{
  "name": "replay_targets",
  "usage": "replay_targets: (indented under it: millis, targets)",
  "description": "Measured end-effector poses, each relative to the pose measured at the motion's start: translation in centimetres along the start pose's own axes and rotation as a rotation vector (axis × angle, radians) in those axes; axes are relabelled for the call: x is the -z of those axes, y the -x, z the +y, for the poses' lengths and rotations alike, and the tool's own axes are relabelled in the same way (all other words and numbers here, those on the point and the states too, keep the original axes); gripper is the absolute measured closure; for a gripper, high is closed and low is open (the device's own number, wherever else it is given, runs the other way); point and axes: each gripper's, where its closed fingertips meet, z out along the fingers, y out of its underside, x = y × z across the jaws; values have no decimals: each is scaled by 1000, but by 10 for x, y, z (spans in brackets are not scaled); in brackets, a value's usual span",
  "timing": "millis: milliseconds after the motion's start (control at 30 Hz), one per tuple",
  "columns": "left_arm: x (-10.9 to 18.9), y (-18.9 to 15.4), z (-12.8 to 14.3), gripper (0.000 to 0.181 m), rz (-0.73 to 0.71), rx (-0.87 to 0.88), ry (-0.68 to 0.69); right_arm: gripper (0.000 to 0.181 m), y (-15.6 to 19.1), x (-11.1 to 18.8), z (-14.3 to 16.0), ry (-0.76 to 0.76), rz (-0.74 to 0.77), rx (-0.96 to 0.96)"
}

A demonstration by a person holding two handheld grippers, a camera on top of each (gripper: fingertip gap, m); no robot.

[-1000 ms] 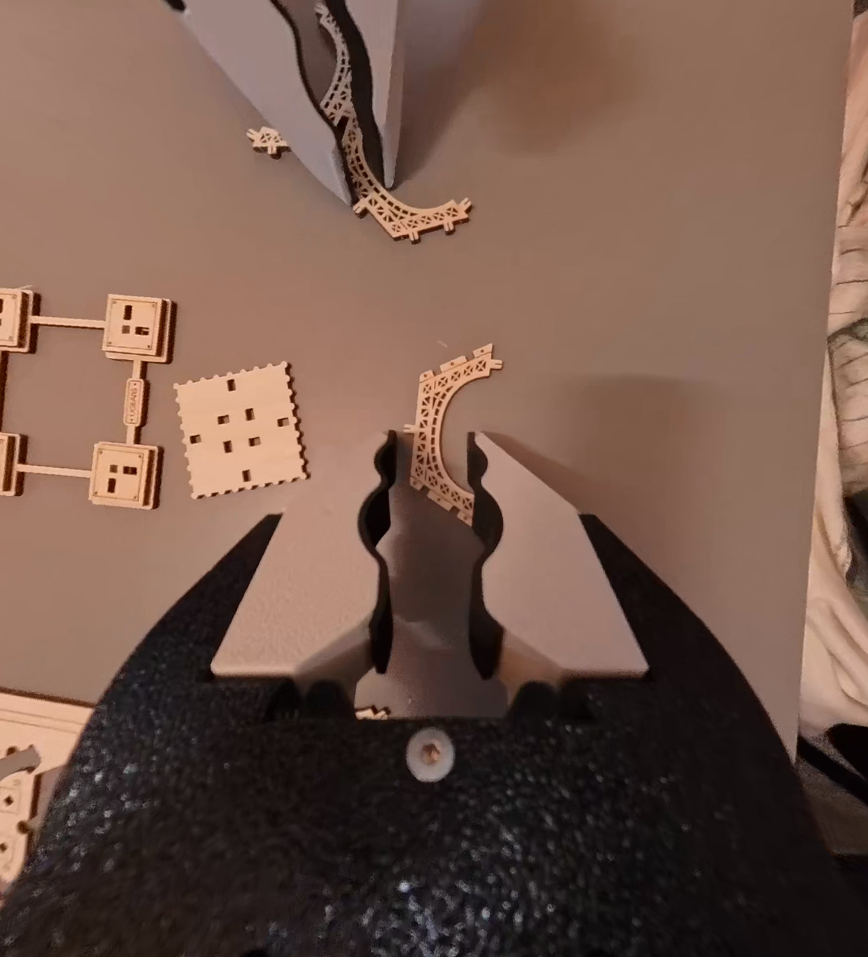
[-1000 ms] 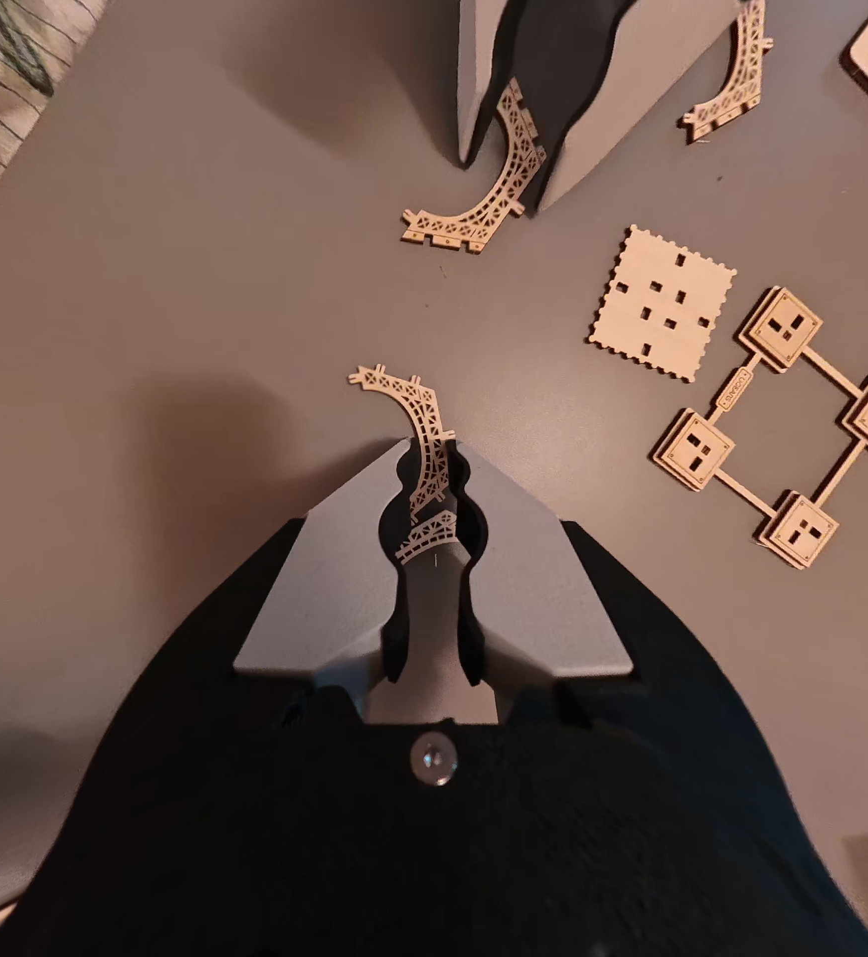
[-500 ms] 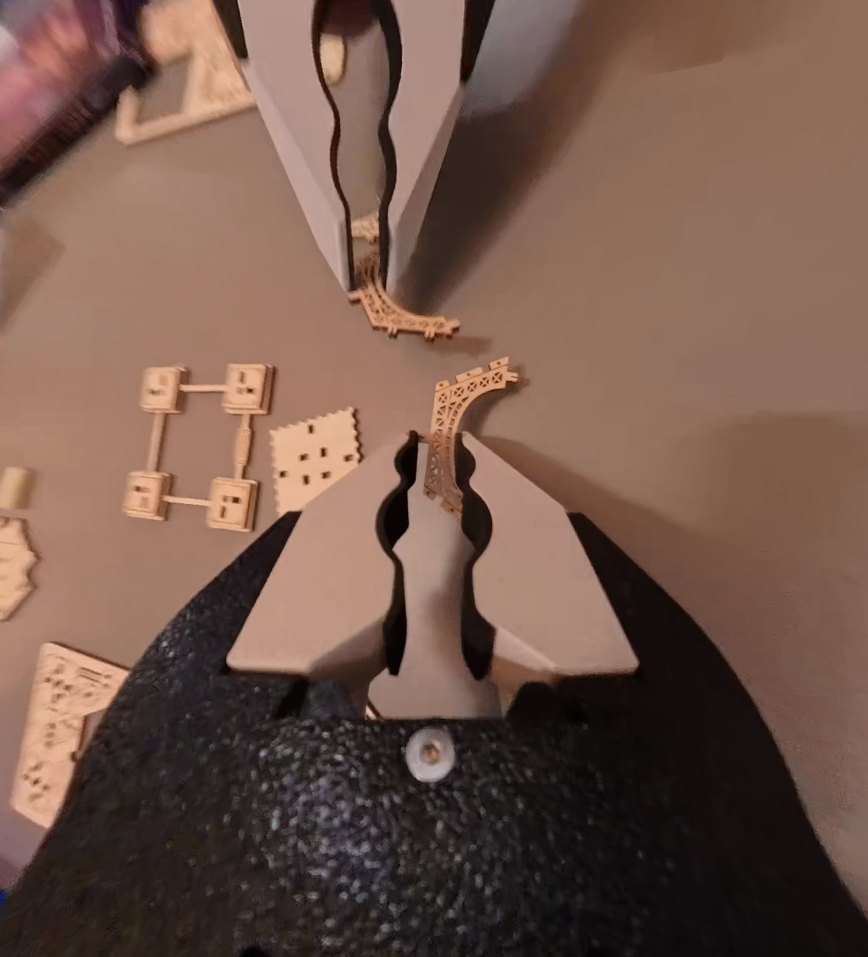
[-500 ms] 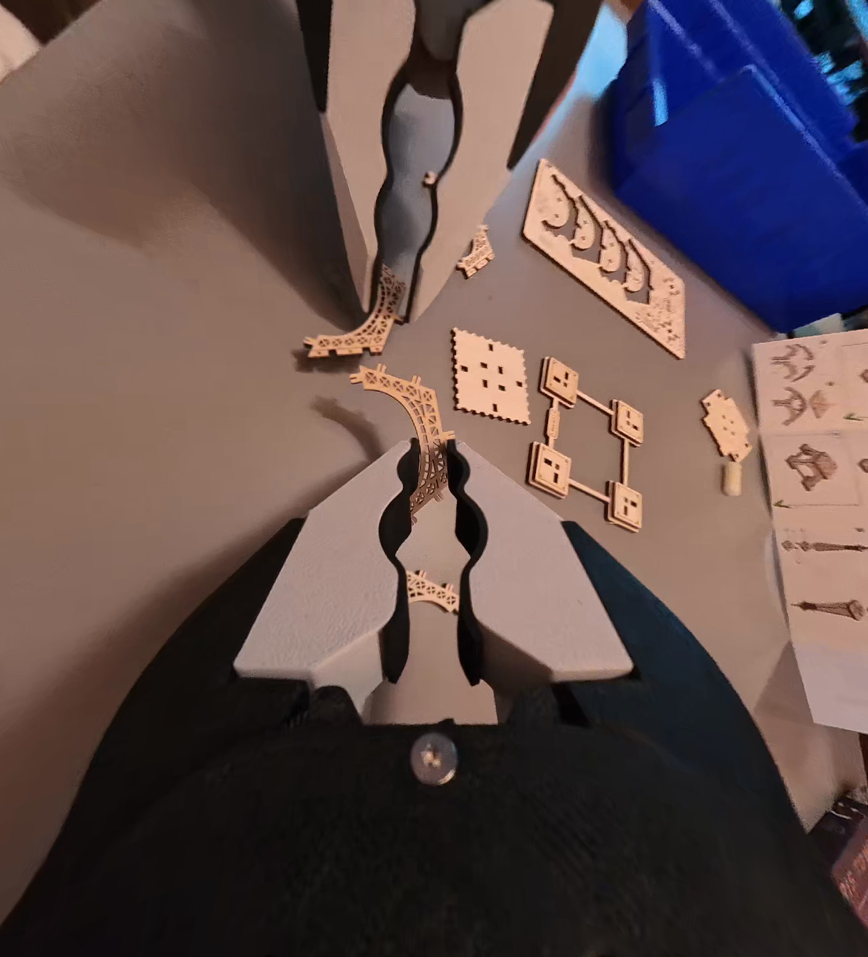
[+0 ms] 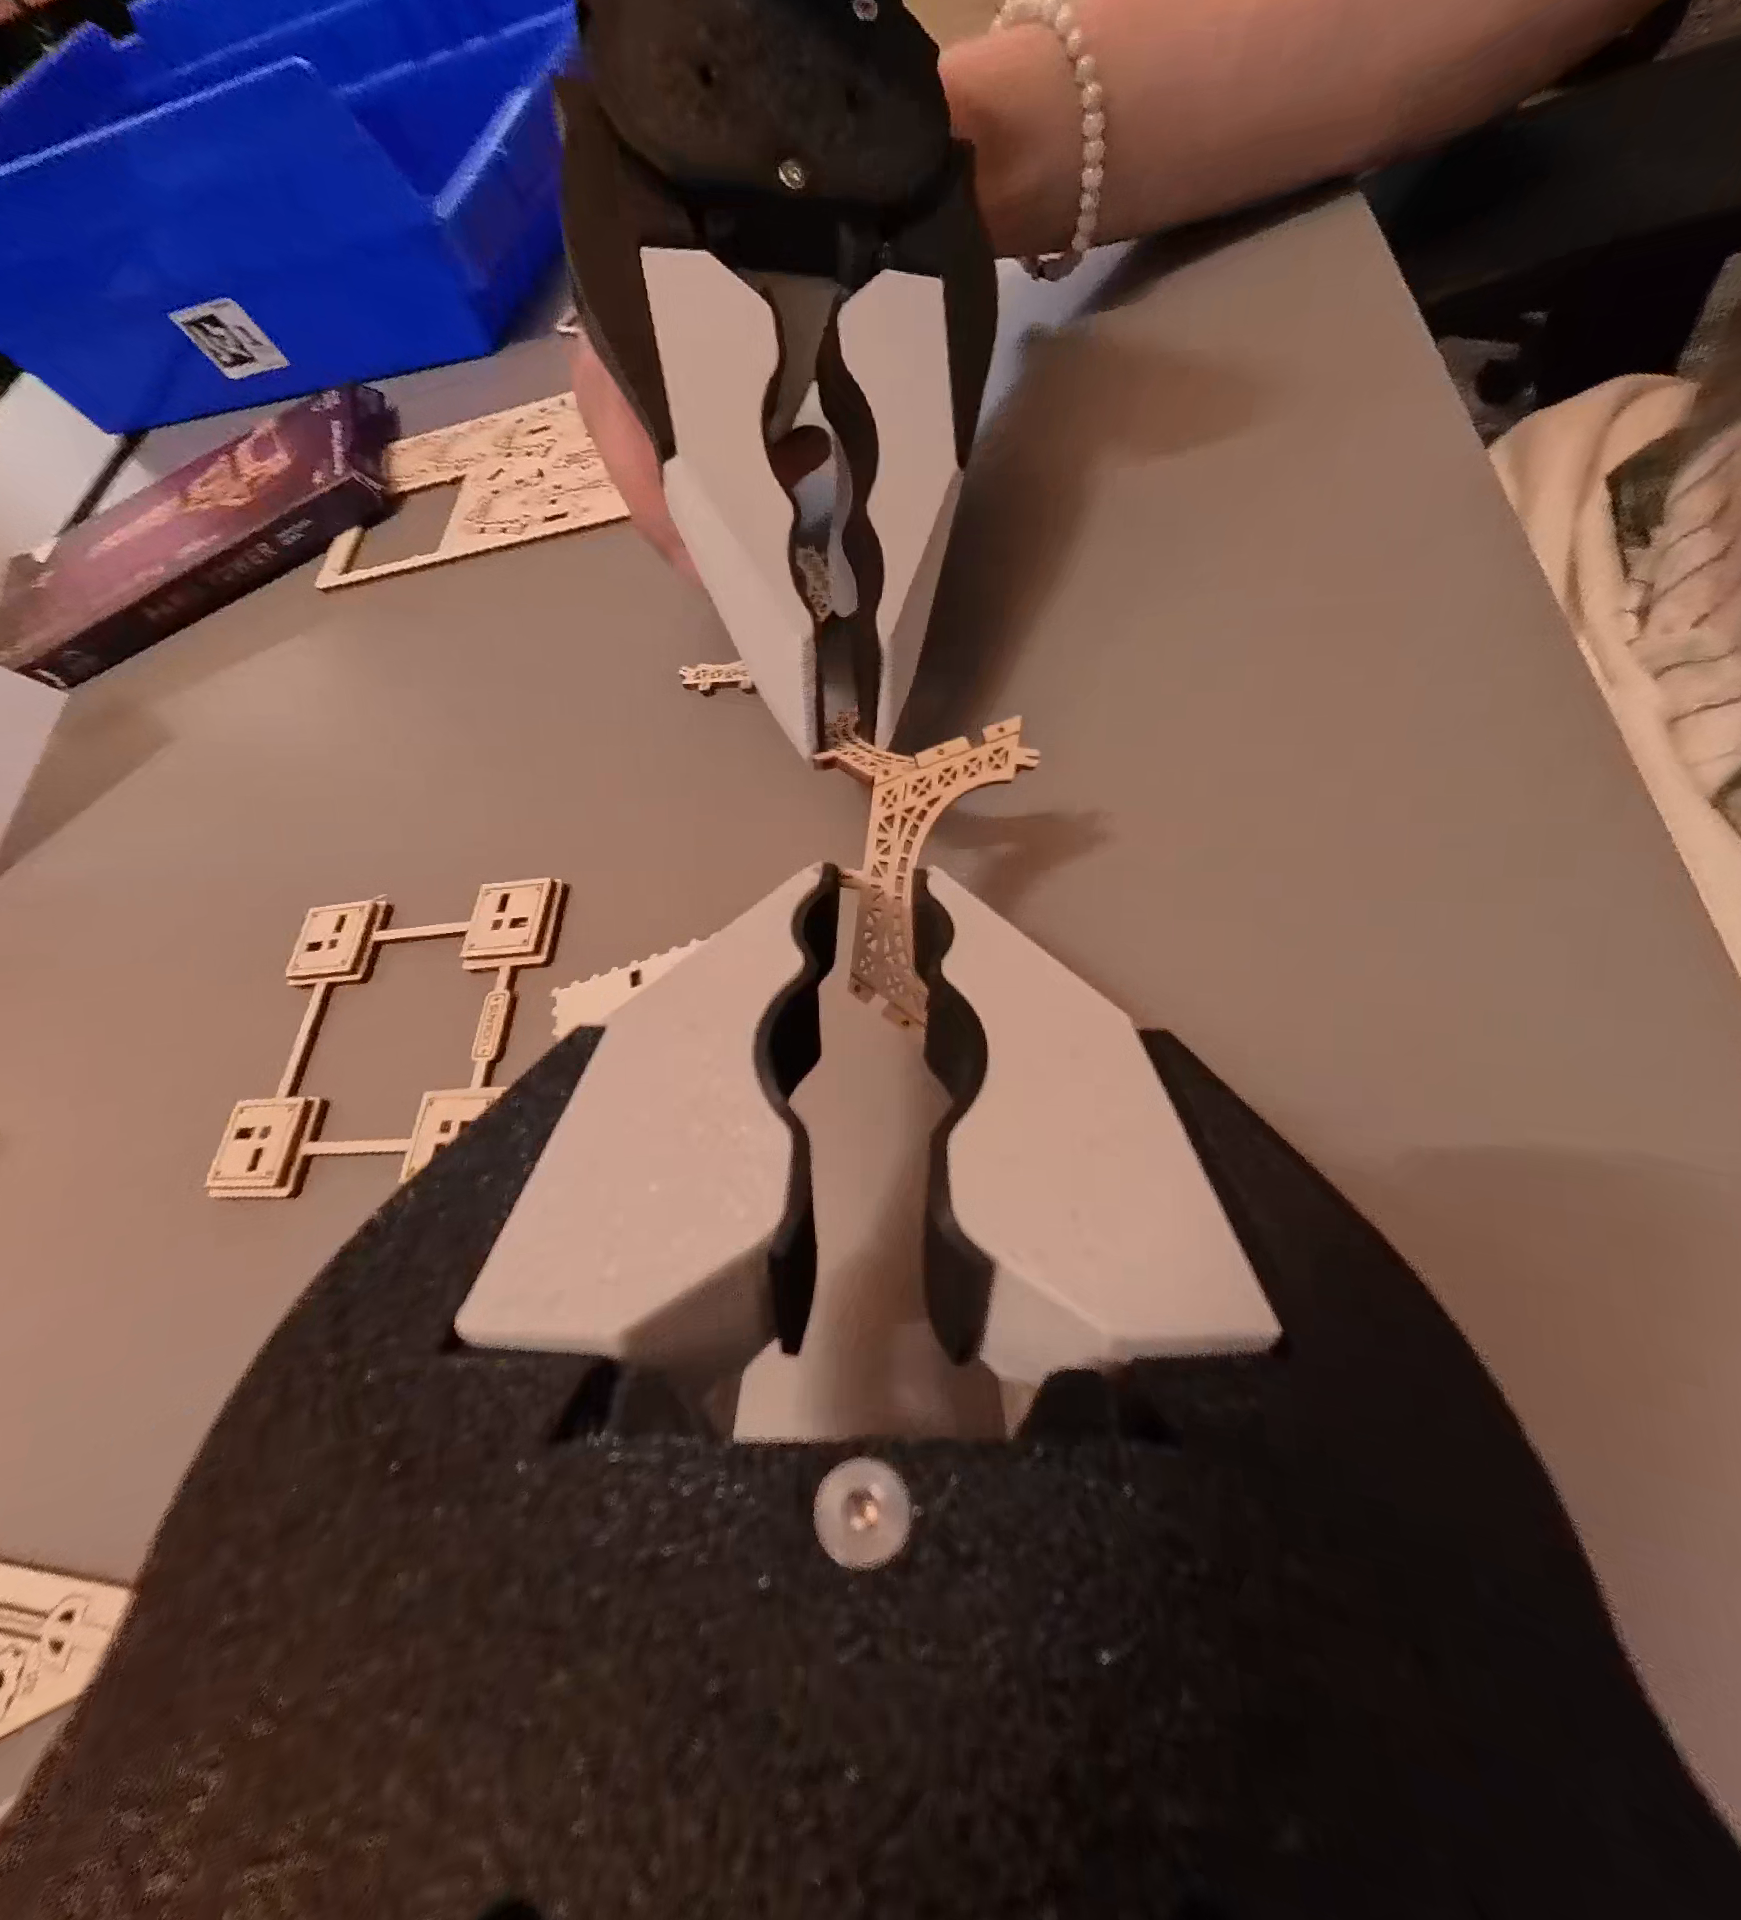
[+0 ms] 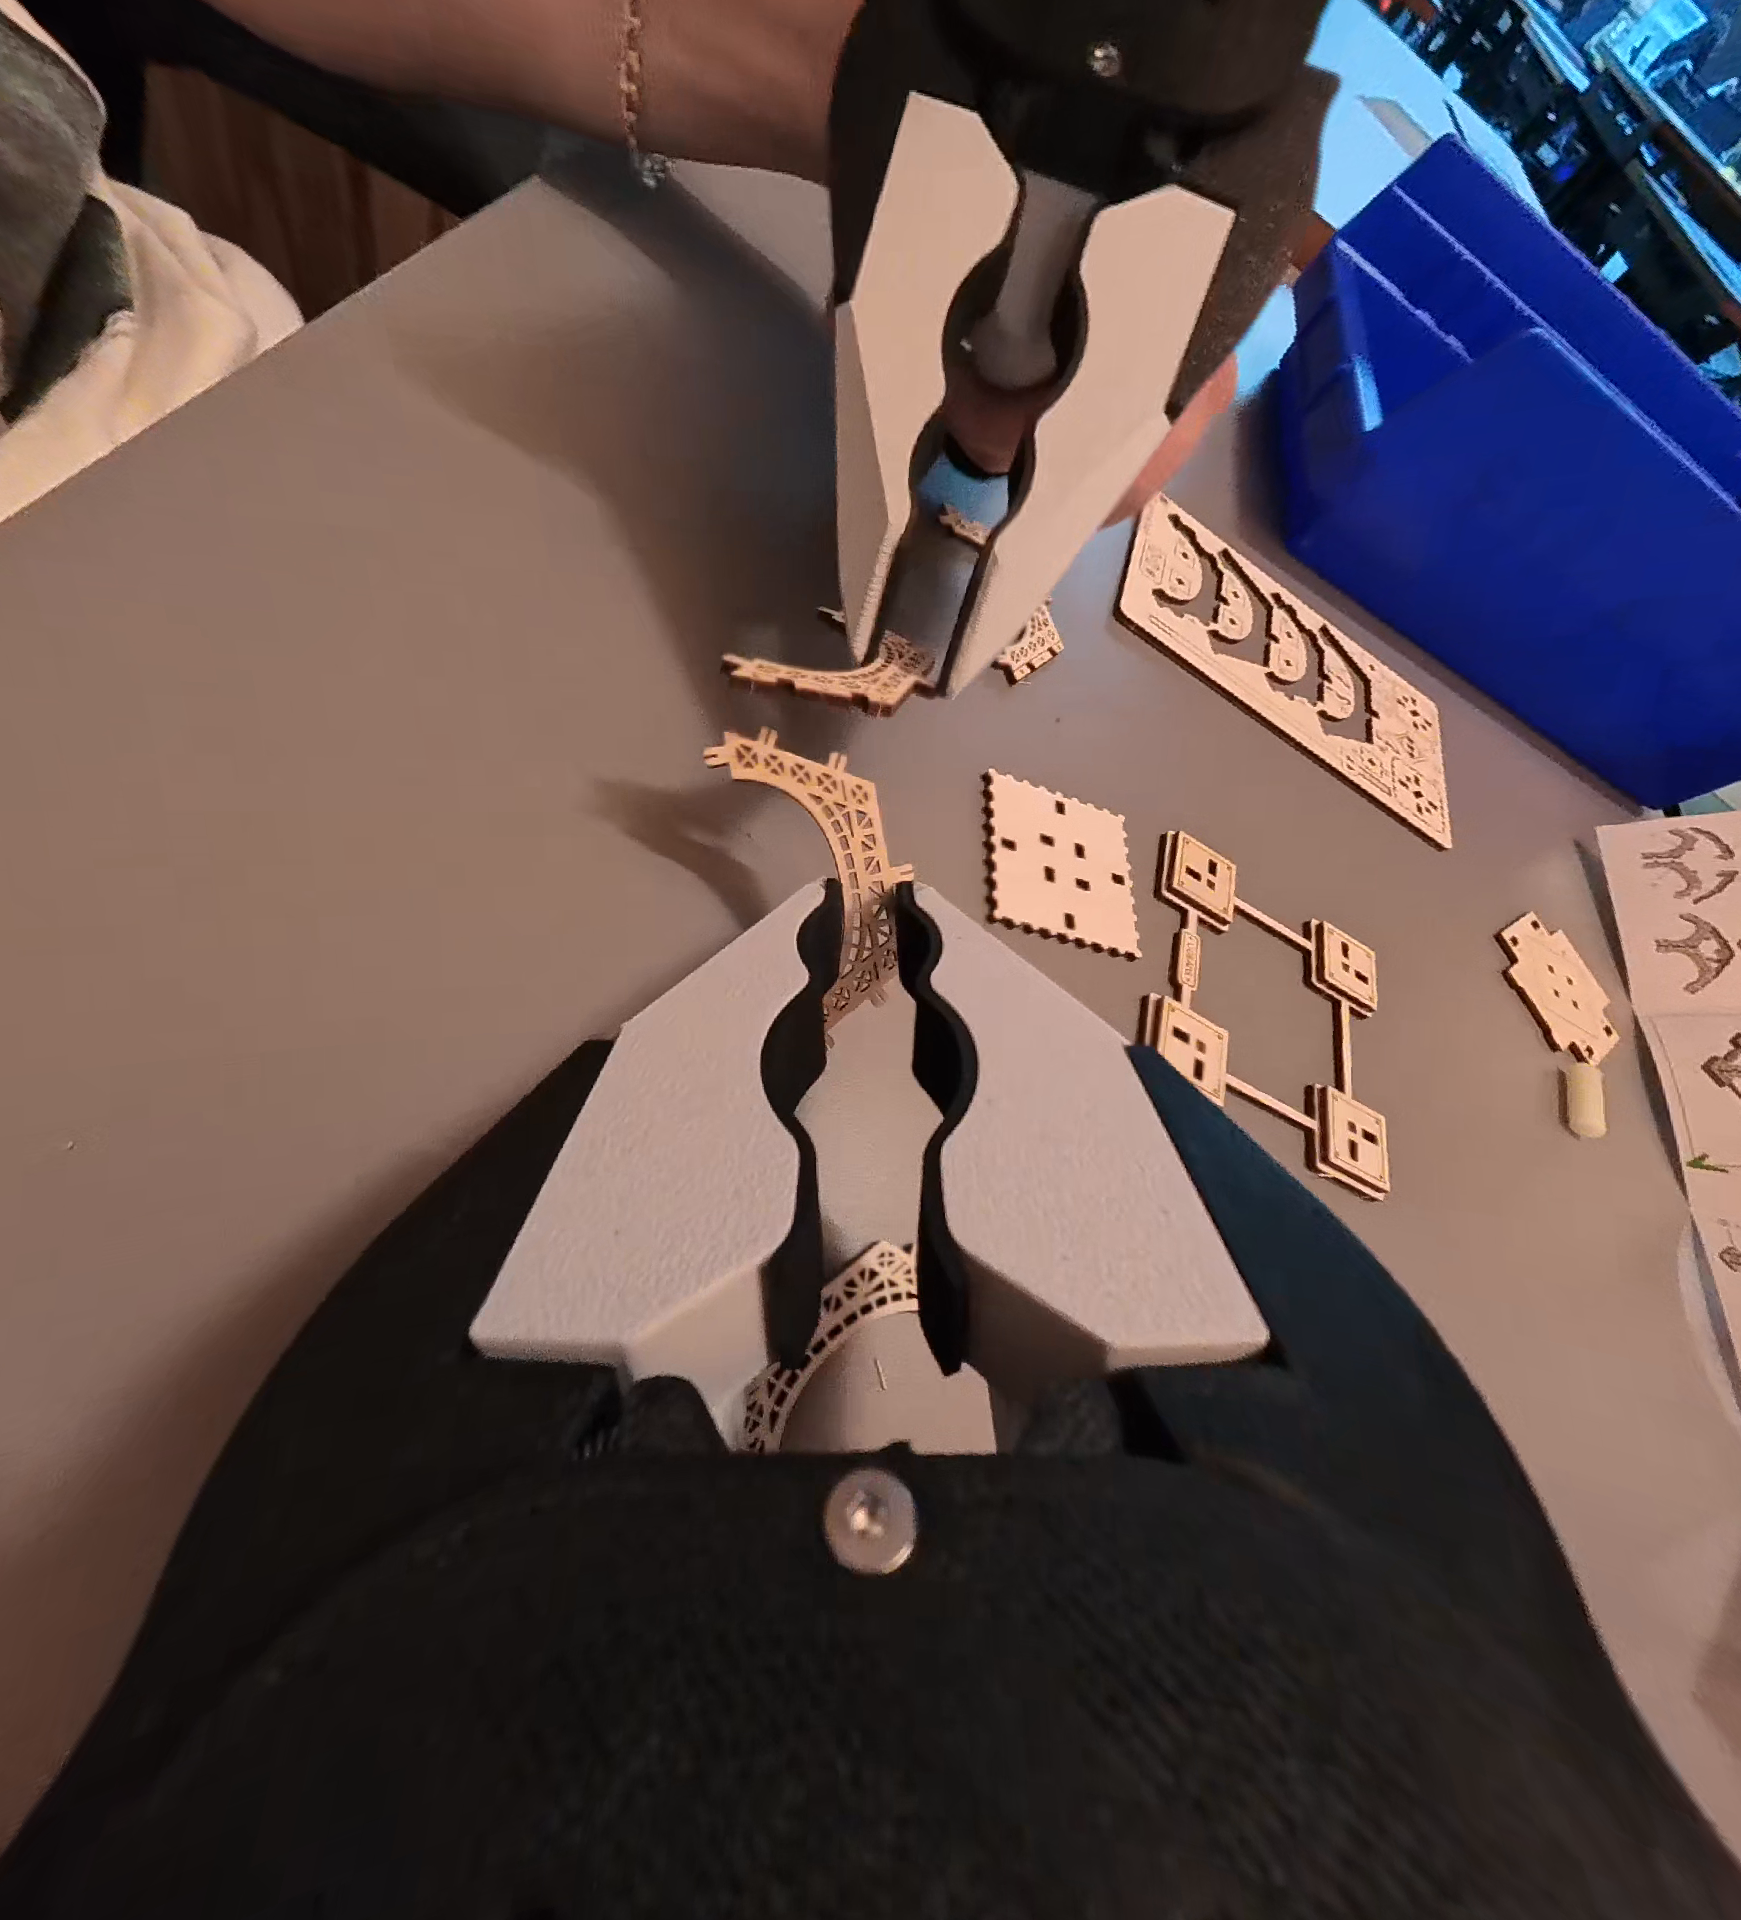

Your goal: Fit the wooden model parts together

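Observation:
My left gripper (image 5: 878, 878) is shut on a curved lattice wooden leg (image 5: 902, 842) that sticks out past its tips. My right gripper (image 6: 868, 891) is shut on a second curved lattice leg (image 6: 830, 821), held above the grey table (image 6: 326, 727). The grippers face each other. The right gripper (image 5: 845, 727) shows at the top of the left wrist view, and the left gripper (image 6: 907, 670) with its leg (image 6: 824, 673) at the top of the right wrist view. The free ends of the two legs are close; the right wrist view shows a small gap between them.
A holed square plate (image 6: 1058, 878) and a frame with four square feet (image 6: 1261, 1013) lie beside the grippers. Another curved piece (image 6: 845, 1320) lies under my right gripper. Cut-out sheets (image 6: 1281, 675), blue bins (image 6: 1572, 520), an instruction sheet (image 6: 1739, 987) and a purple box (image 5: 191, 530) lie farther off. My right fingertips sit around 4 cm from my left ones.
My left gripper has closed on its leg. Both grippers have risen and tilted up from the table with their legs, and the legs' free ends have come closer together.

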Motion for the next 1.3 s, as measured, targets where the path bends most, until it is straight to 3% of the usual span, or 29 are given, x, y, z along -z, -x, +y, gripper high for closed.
replay_targets:
  millis: [267, 1300]
  targets:
    - [-10, -5, 3, 170, 95, -25, 33, 173, 3, 2, -6, -50, -20, 0]
    - [-24, -8, 5, 168, 14, -118, 79, 173, 6, -4, -3, -20, -46, 0]
